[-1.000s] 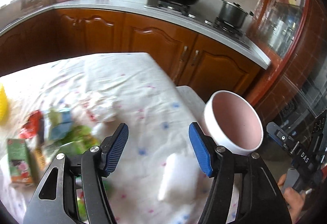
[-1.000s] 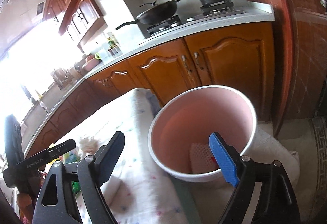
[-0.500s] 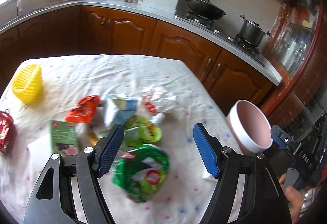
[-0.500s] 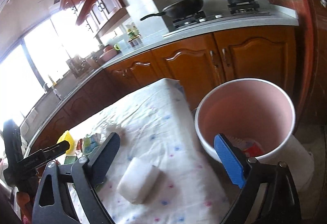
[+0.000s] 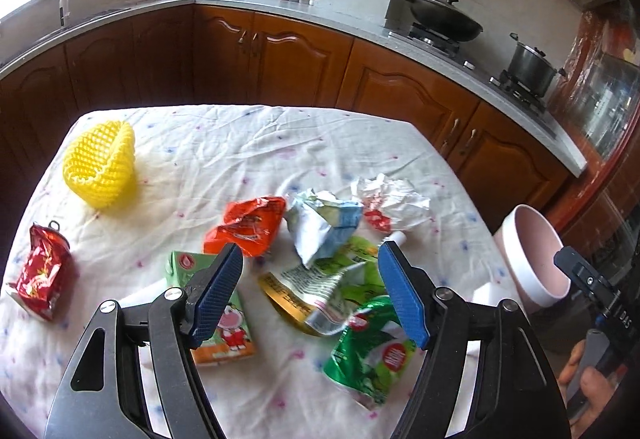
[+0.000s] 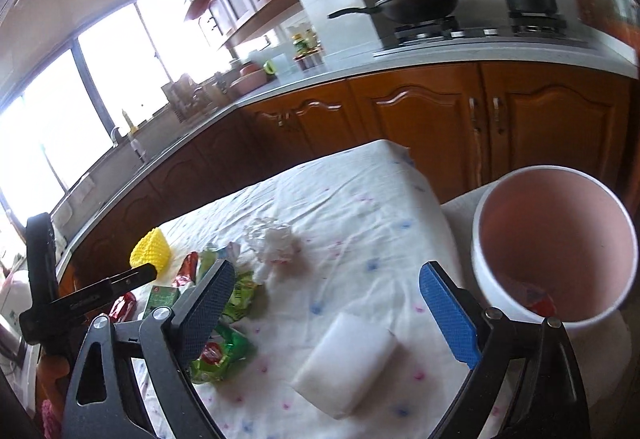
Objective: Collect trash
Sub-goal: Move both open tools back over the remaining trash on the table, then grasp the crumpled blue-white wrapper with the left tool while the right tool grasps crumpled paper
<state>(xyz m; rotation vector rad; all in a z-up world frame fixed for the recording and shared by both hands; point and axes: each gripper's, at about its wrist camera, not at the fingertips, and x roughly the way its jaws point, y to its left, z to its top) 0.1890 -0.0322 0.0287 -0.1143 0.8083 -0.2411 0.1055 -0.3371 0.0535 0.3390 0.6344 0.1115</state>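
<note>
Trash lies on the white spotted tablecloth (image 5: 240, 143): an orange wrapper (image 5: 244, 225), a white-blue pouch (image 5: 320, 227), a crumpled white paper (image 5: 394, 195), a green-yellow pouch (image 5: 320, 289), a green bag (image 5: 370, 353), a green juice carton (image 5: 224, 319), a red crushed bag (image 5: 40, 279) and a yellow foam net (image 5: 100, 169). My left gripper (image 5: 310, 297) is open and empty above the pile. My right gripper (image 6: 340, 315) is open and empty above a white foam block (image 6: 346, 365). The pink bin (image 6: 554, 243) stands off the table's right edge, with some trash inside.
Wooden kitchen cabinets (image 5: 280, 67) and a grey counter run behind the table. A wok (image 5: 444, 21) and a pot (image 5: 530, 67) sit on the stove. The bin also shows in the left wrist view (image 5: 532, 259), beside the right gripper's handle.
My left gripper has swung left from the bin and table edge to over the trash pile. My right gripper has drawn back from the bin to over the table near the foam block.
</note>
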